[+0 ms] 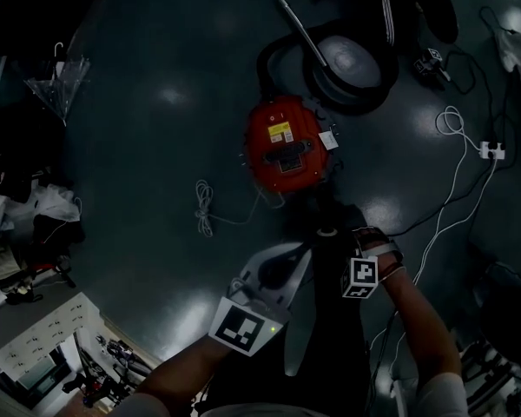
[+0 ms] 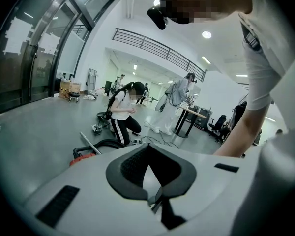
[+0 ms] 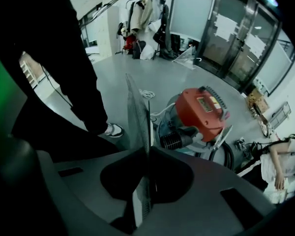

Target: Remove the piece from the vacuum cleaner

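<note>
The red vacuum cleaner [image 1: 282, 144] stands on the dark floor just ahead of both grippers, and it also shows to the right of the jaws [image 3: 202, 109]. My right gripper [image 3: 146, 181] is shut on a thin flat grey piece [image 3: 133, 117], seen edge-on and sticking out ahead of the jaws. From above, this gripper [image 1: 332, 233] is dark and hovers just short of the vacuum, with the pale long piece [image 1: 297, 328] running back under it. My left gripper [image 1: 273, 272] sits beside it, white-bodied. Its jaws [image 2: 148, 173] are shut with nothing between them.
A black hose, metal tube [image 1: 300, 29] and grey drum [image 1: 352, 66] lie beyond the vacuum. White cables [image 1: 204, 207] [image 1: 460, 159] trail over the floor. A person crouches at the far side [image 2: 122, 116]. Bags and clutter [image 1: 22, 233] fill the left edge.
</note>
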